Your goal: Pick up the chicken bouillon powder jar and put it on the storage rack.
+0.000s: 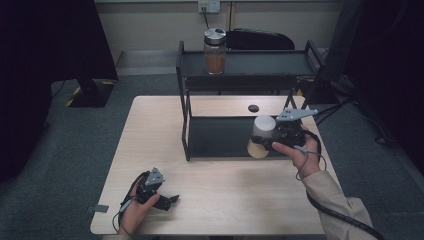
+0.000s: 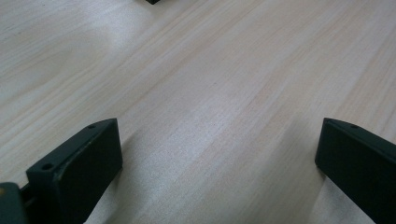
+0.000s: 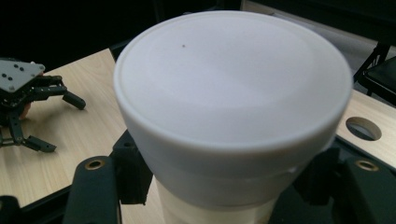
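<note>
A jar with a white lid (image 1: pixel 263 125) and a pale cream body is held at the front right of the black rack's lower shelf (image 1: pixel 220 137). My right gripper (image 1: pixel 268 140) is shut on it just below the lid. In the right gripper view the white lid (image 3: pixel 229 93) looms close, with my right gripper (image 3: pixel 229 191) clamped on the jar from both sides. My left gripper (image 1: pixel 170 202) rests open on the table's front left, holding nothing. Its jaws stand wide apart over bare wood in the left gripper view (image 2: pixel 219 140). It also appears farther off as the left gripper (image 3: pixel 63 125).
A glass jar of brown contents with a metal lid (image 1: pixel 215 50) stands on the rack's top shelf (image 1: pixel 265 62). A round cable hole (image 1: pixel 253 108) sits in the wooden table (image 1: pixel 225 185) behind the rack. Dark chairs and stands surround the table.
</note>
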Action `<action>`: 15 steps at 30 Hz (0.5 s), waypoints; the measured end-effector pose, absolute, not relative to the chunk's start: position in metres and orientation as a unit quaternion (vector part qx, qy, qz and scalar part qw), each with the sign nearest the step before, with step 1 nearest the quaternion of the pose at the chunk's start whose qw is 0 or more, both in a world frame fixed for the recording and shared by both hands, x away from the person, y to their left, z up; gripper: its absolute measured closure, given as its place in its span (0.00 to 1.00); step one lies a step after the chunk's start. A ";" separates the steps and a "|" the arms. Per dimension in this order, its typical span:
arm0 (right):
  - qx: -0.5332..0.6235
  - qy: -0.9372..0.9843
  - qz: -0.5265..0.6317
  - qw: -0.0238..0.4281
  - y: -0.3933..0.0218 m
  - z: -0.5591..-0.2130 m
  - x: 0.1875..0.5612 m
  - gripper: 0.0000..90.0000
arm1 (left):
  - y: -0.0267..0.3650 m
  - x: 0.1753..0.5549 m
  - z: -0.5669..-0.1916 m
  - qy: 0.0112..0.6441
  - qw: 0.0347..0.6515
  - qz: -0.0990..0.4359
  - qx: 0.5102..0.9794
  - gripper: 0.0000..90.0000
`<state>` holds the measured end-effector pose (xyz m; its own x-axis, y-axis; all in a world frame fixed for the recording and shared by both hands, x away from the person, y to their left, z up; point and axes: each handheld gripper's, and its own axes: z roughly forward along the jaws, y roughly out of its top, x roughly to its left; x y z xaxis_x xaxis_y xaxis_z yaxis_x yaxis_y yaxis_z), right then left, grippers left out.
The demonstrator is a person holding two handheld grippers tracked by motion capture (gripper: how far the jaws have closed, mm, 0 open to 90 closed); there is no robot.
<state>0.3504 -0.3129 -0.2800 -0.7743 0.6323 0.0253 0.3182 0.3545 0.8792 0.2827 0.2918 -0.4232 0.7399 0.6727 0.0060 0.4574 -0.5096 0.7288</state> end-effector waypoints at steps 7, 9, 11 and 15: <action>0.290 0.806 0.489 0.163 -0.312 -0.258 0.356 0.38 | 0.292 0.283 -0.423 0.330 0.369 0.146 0.857 0.00; 0.289 0.807 0.488 0.164 -0.312 -0.251 0.358 0.38 | 0.292 0.283 -0.423 0.330 0.369 0.146 0.856 0.00; 0.286 0.806 0.490 0.168 -0.312 -0.245 0.358 0.38 | 0.292 0.283 -0.423 0.331 0.370 0.145 0.856 0.00; 0.285 0.805 0.492 0.171 -0.313 -0.232 0.360 0.38 | 0.292 0.283 -0.423 0.330 0.370 0.146 0.856 0.00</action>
